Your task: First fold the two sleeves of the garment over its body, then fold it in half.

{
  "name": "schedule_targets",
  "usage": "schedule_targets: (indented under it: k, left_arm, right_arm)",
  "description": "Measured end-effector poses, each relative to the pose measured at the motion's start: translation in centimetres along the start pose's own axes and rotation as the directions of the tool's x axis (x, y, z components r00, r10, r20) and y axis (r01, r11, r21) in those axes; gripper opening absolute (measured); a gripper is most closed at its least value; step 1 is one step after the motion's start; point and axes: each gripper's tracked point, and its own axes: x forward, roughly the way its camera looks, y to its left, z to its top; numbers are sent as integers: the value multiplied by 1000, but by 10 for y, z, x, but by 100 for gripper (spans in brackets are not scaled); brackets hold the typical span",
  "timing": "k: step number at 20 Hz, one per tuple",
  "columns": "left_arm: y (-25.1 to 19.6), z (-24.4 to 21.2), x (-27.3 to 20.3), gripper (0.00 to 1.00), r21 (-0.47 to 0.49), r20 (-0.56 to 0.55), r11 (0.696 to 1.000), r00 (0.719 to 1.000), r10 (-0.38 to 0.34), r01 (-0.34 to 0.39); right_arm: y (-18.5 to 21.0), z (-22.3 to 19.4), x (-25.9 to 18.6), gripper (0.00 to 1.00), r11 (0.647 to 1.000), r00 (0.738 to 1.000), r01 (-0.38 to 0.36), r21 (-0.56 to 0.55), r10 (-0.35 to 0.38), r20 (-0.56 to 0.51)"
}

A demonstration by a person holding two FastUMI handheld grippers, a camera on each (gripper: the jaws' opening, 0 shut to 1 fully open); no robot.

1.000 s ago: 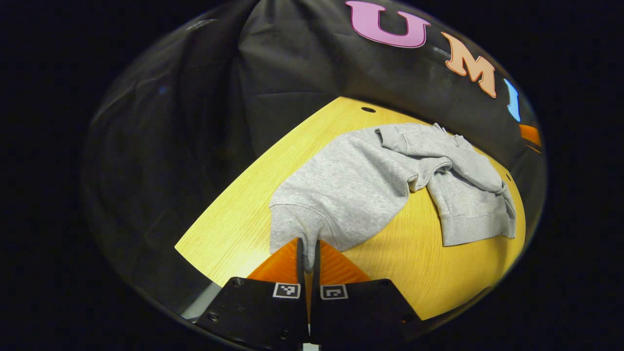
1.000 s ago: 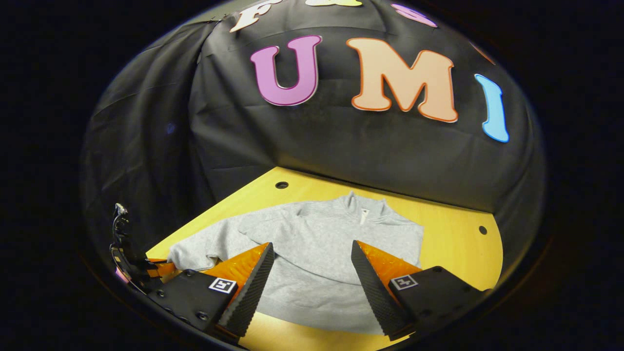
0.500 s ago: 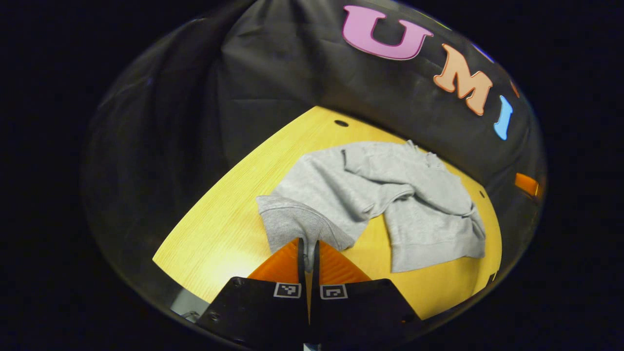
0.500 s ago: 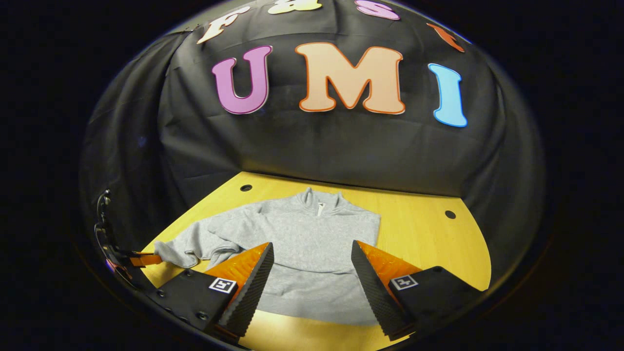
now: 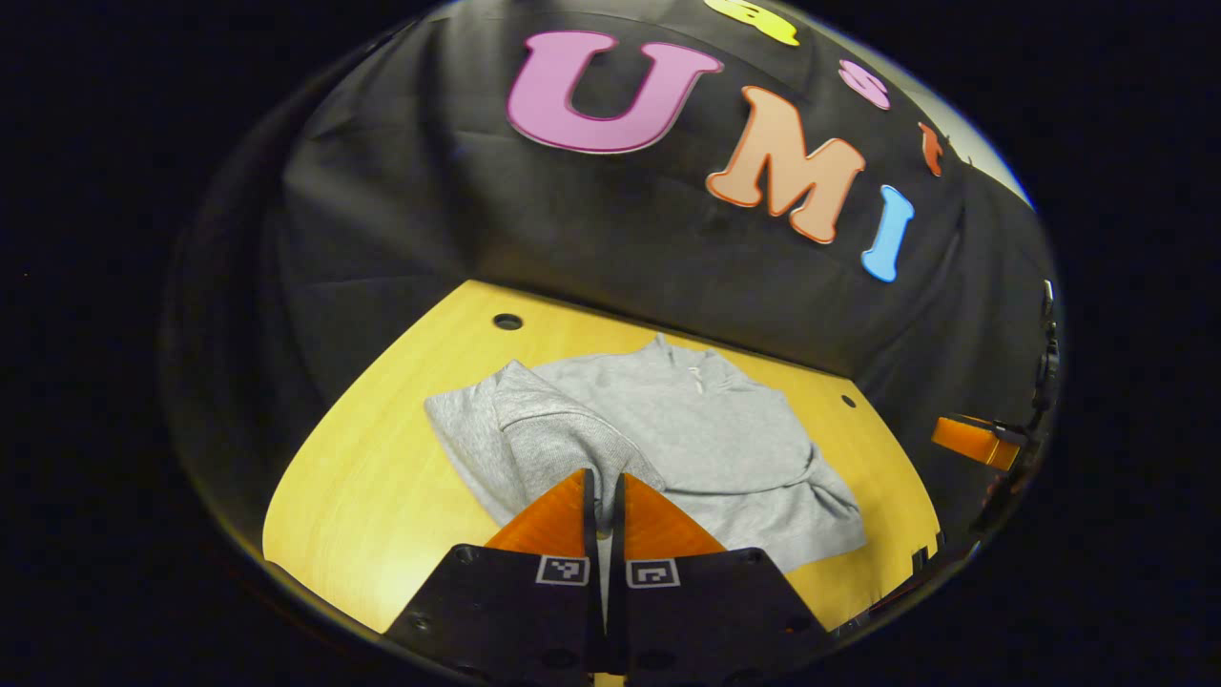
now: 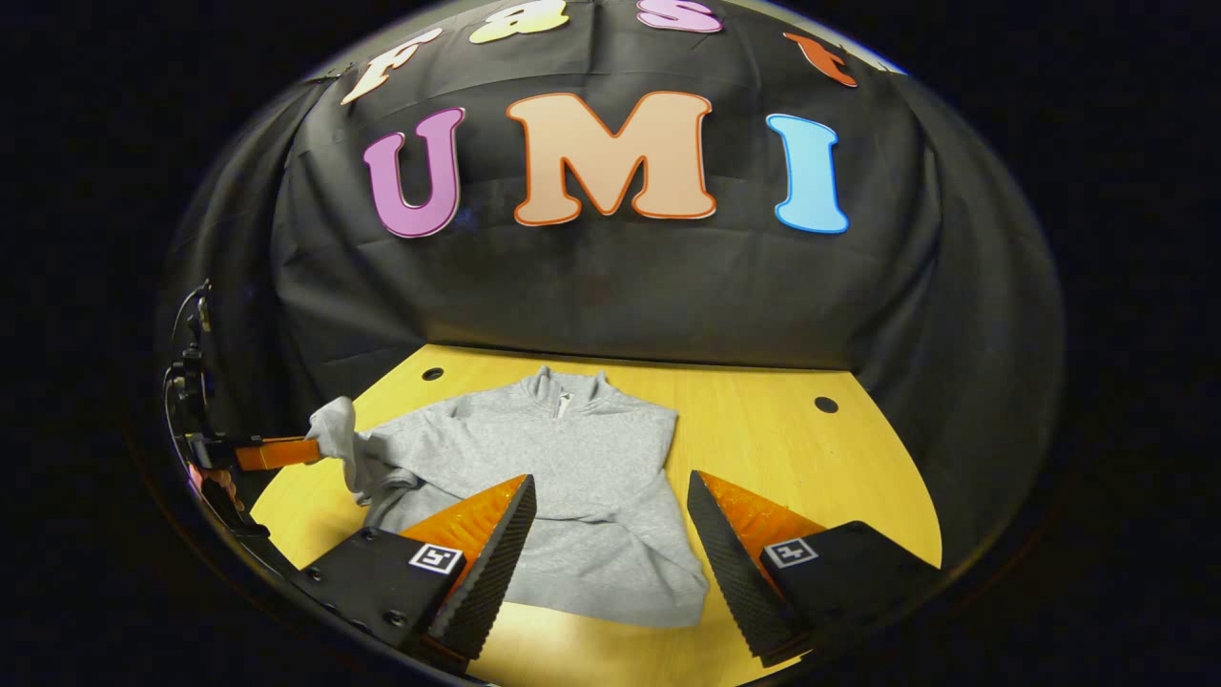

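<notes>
Left gripper (image 5: 603, 496) pinches grey garment (image 6: 572, 477) sleeve (image 5: 548, 439) – no legible label

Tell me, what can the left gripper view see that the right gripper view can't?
Left gripper view: the left gripper up close, its jaws shut on the grey sleeve, which bends over toward the garment's body.

Right gripper view: the right gripper with its jaws open and holding nothing, above the garment's bottom hem. From this side, the sleeve end is seen held up in the air.

Both: the light grey pullover sweatshirt, the yellow wooden table and the black cloth wall.
</notes>
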Motion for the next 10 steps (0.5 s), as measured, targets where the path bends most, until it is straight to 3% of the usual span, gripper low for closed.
schedule_targets:
  k: [5,8,10]
  left_arm:
    - [-84,23,47,0,47,14,988,988,-151,150]
    - [-143,38,70,0,81,28,961,964,-266,263]
    - [-166,30,86,0,128,0,947,955,-298,295]
  right_arm:
    - [-30,-9,-4,96,999,999,39,32,-38,-15]
    - [-45,-12,-5,99,997,998,60,42,-59,-23]
    - [-54,-14,-5,99,996,997,70,48,-69,-29]
